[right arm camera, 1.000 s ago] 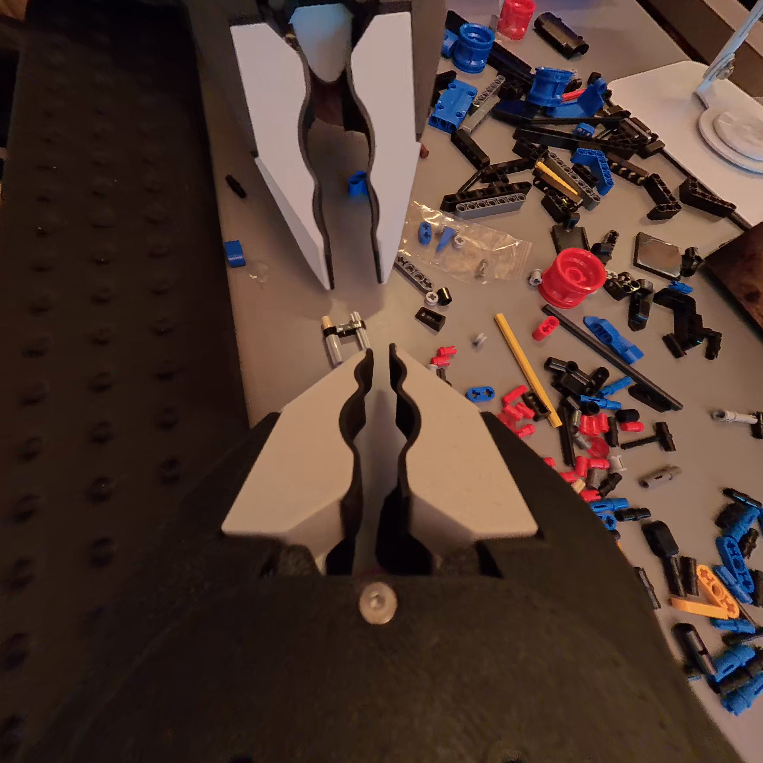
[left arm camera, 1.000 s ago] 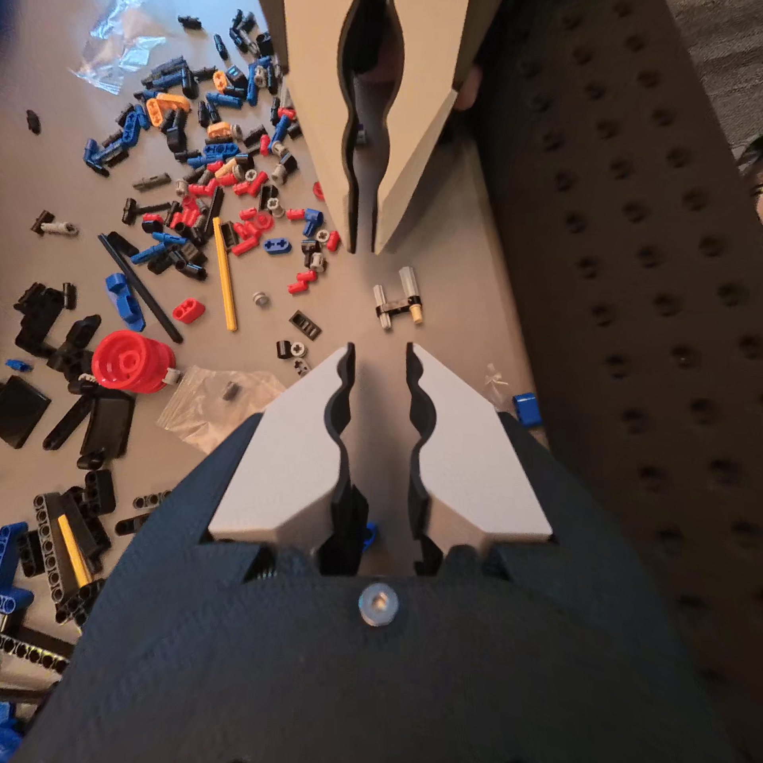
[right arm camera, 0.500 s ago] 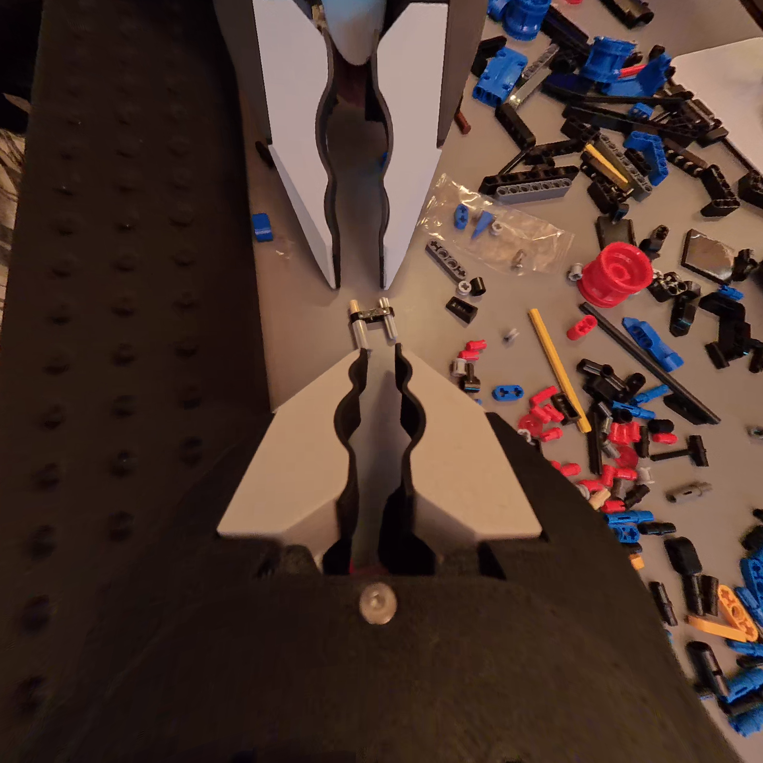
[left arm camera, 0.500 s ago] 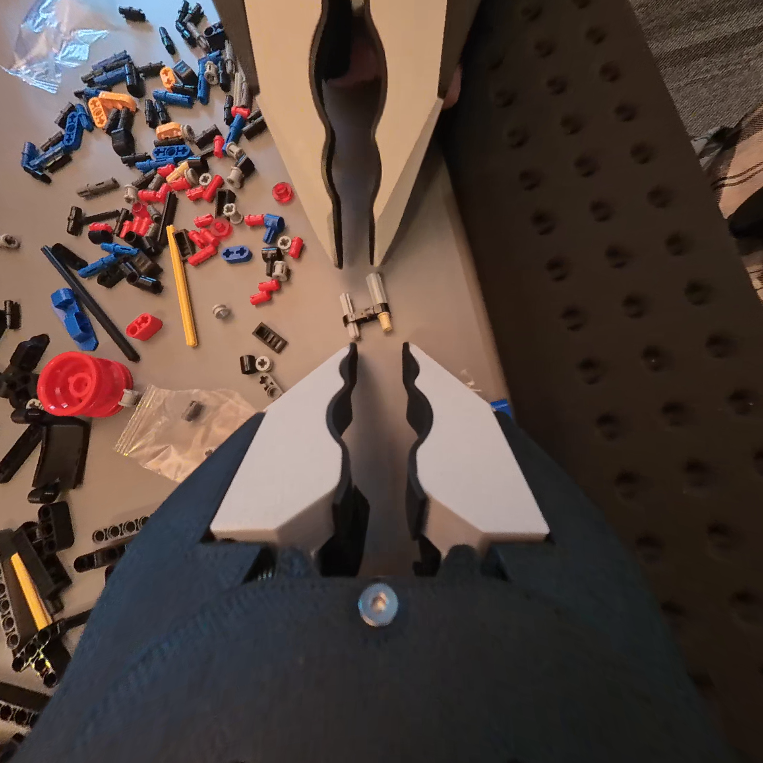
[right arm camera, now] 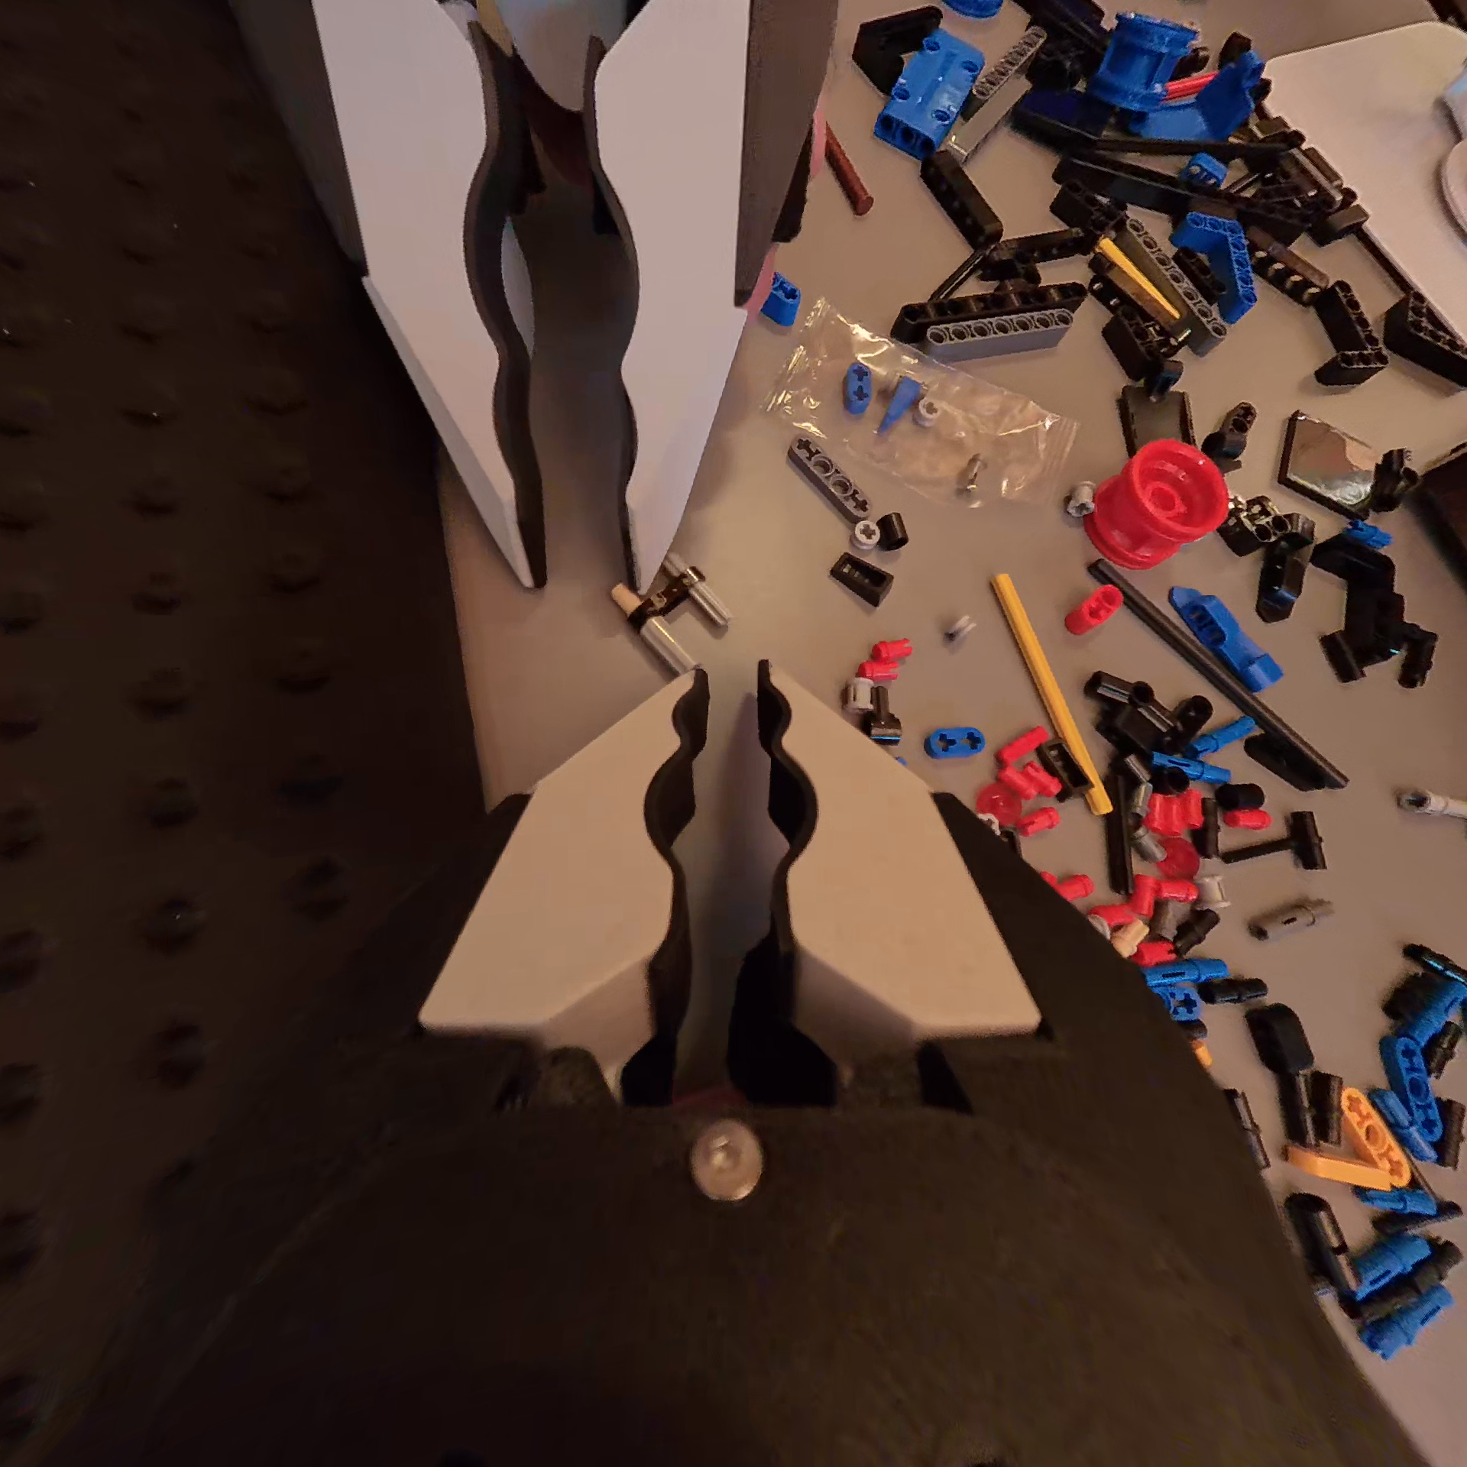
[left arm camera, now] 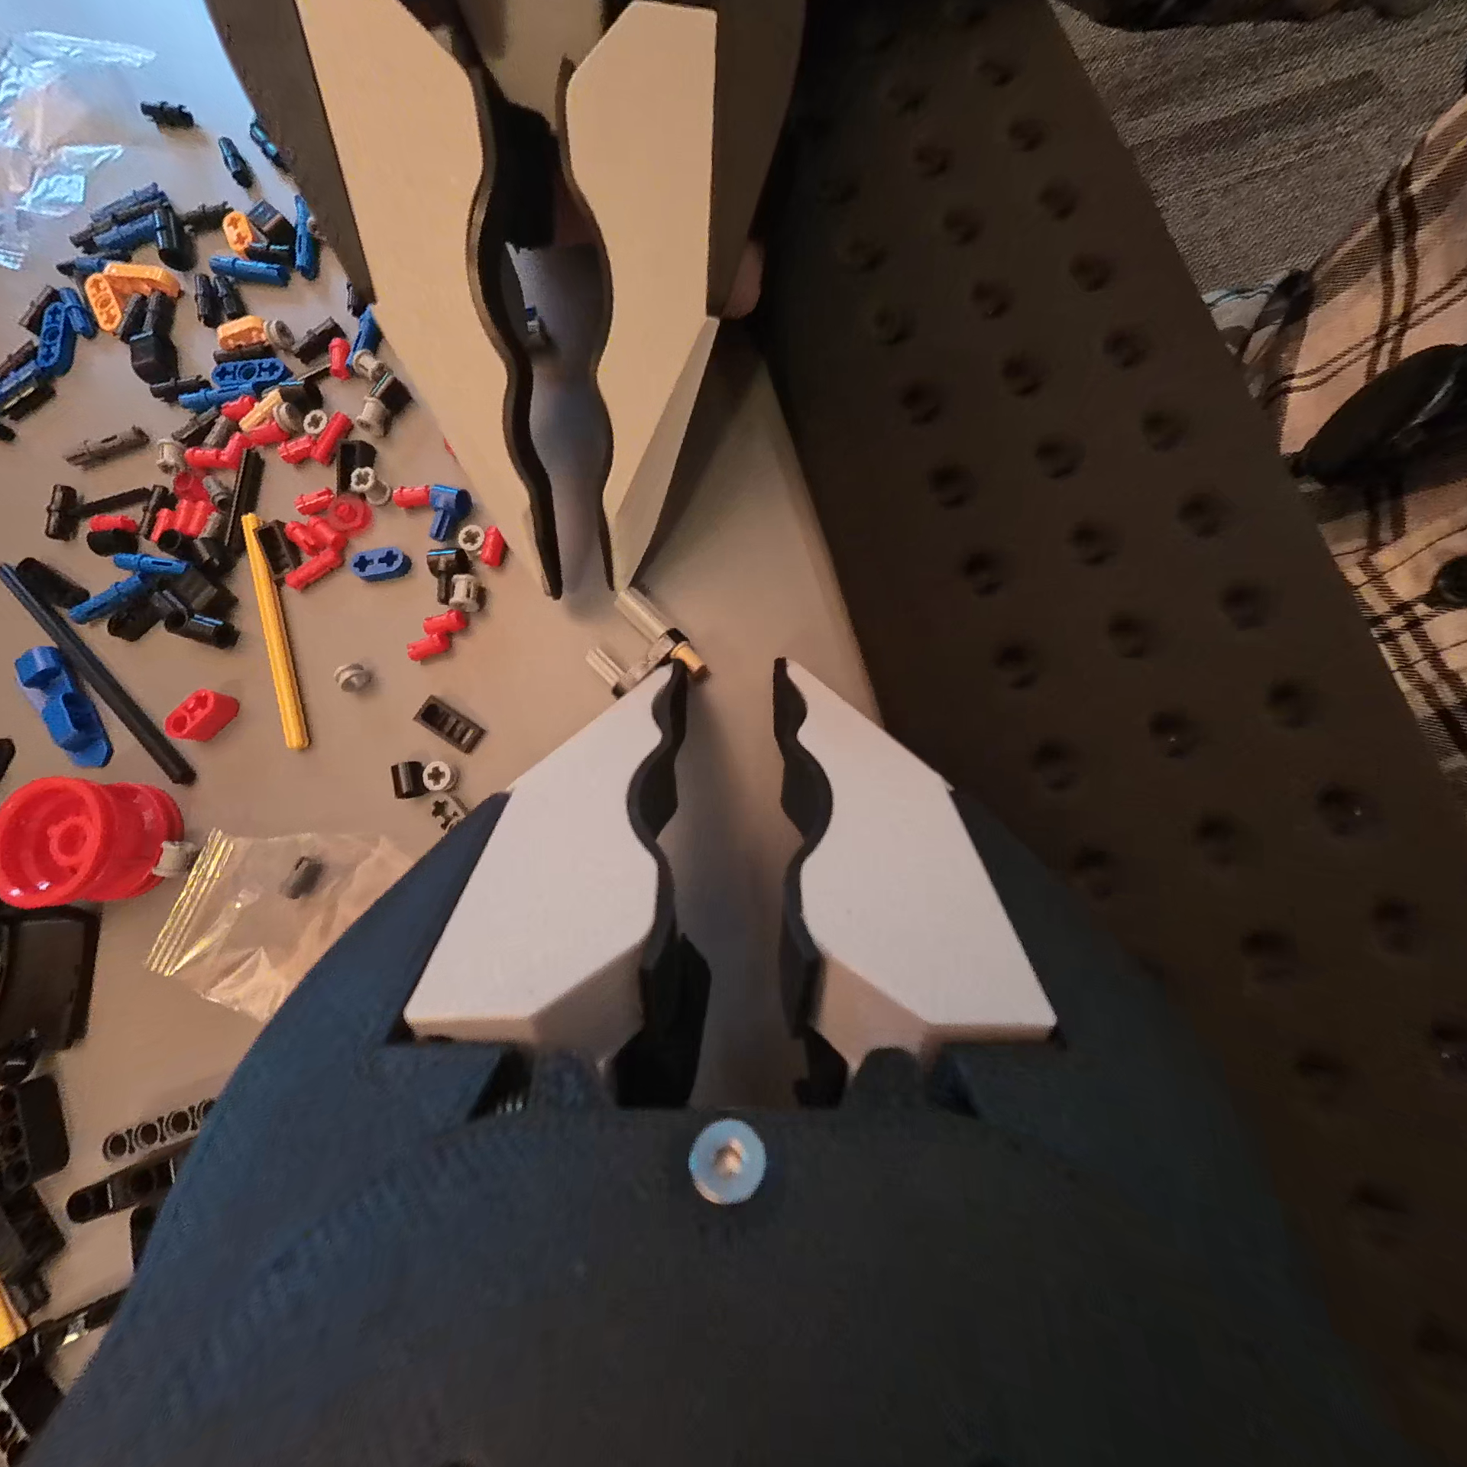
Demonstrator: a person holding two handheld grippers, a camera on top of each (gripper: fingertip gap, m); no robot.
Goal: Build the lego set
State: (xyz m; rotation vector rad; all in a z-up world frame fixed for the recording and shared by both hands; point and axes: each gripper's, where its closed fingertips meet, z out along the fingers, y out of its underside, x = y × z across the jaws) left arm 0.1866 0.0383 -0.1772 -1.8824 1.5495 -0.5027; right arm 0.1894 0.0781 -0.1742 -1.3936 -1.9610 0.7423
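Observation:
A small assembly, a black connector with two grey pins, one tan-tipped, lies tilted on the grey table between both grippers. It also shows in the right wrist view. My left gripper is open and empty; its left fingertip touches the assembly. My right gripper is open by a narrow gap and empty, just short of the assembly. Each gripper shows in the other's view, the right one and the left one, tips pointing down at the assembly.
A black studded mat borders the table beside the grippers. Loose red, blue and black pieces spread across the table, with a red wheel, a yellow axle, a clear bag of small parts and a white plate. The tips of one gripper are about 4 cm away from the tips of the other. The right tips stand about 8 cm off the yellow axle. The left camera catches it too, in the left wrist view.
Both grippers have closed in on the small assembly from opposite sides. The assembly has turned from square-on to tilted, and my left fingertip now touches it.

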